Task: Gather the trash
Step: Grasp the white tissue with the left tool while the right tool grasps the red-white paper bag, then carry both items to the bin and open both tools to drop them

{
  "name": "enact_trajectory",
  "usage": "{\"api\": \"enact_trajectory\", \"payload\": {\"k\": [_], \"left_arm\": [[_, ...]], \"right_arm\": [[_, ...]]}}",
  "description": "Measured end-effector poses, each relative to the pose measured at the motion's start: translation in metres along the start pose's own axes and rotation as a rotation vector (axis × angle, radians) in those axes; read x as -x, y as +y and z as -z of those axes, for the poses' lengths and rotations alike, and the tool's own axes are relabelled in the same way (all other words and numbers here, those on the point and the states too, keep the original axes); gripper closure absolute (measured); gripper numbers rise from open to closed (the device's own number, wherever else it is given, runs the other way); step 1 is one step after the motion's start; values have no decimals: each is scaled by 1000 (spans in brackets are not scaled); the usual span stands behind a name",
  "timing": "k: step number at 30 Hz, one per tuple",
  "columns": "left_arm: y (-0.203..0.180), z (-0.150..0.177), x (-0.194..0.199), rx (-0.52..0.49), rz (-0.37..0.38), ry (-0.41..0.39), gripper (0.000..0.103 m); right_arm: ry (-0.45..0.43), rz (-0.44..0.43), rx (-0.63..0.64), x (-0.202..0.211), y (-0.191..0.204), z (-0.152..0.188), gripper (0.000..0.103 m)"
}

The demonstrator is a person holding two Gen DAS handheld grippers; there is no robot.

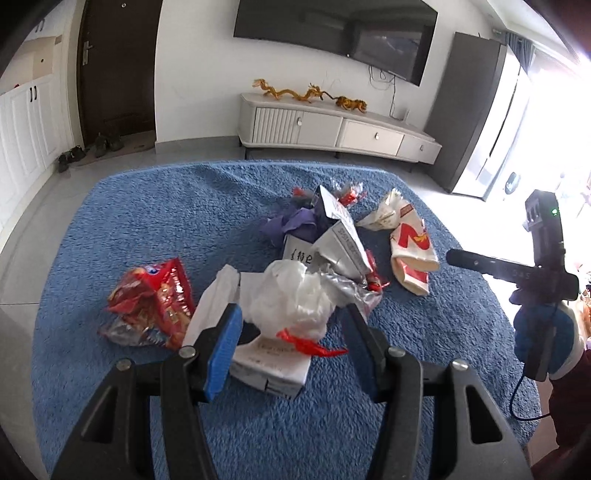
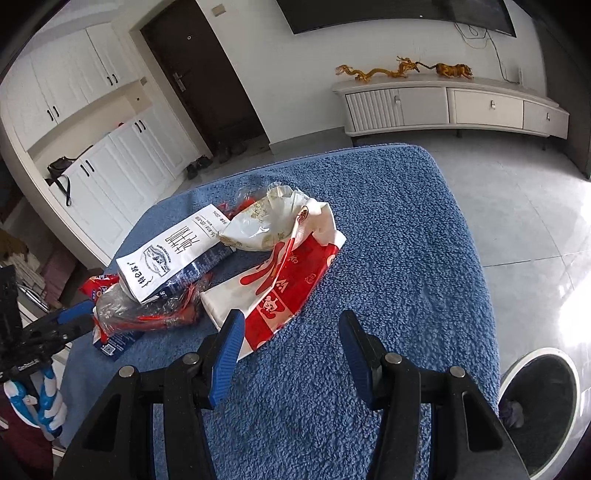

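Both jaws spread, nothing pinched. Left gripper straddles tissue over carton; only tissue may be caught. Right gripper at wrapper corner: tear risk.

Blue-carpeted tabletop under jaws. Beyond jaws: TV cabinet bearing golden dragon figures, wall TV, dark door.
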State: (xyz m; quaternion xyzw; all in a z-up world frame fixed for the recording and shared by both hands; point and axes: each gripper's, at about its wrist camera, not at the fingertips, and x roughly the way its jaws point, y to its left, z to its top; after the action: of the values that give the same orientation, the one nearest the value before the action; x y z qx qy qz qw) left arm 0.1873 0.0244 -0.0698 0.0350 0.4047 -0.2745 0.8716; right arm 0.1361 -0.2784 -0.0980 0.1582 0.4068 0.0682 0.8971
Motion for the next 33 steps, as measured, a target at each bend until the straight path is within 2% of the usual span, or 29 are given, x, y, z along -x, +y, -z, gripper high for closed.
{"api": "enact_trajectory", "payload": {"k": [3,6,8,15,17,19,21,27,33], "left_arm": [[0,-1,-10,2,6,25,54],[2,-3,-17,16,25,47,67],[4,-3,-20,29,28,56,75],[17,-2,-17,91,48,41,86],[18,-3,-14,105,49,28,87],[21,-2,-8,124,55,11,87],[24,-3,-1,138,60,-8,87],[23,-5,26,146,32,-60,87],[11,1,59,137,14,-104,87]], "right_arm": [[8,-19,-6,-5,0,-3,52],[24,-48,-27,-14,-2,-7,44],[33,-62,-47,-20,-5,-9,43],[46,-147,-177,-40,-26,-20,43],[38,-162,-202,-42,-28,-23,48],[38,-164,-207,-46,-32,-27,66],[40,-166,-214,-49,-34,-29,72],[33,-182,-207,-41,-29,-24,76],[19,-181,-182,-6,-24,-3,77]]}}
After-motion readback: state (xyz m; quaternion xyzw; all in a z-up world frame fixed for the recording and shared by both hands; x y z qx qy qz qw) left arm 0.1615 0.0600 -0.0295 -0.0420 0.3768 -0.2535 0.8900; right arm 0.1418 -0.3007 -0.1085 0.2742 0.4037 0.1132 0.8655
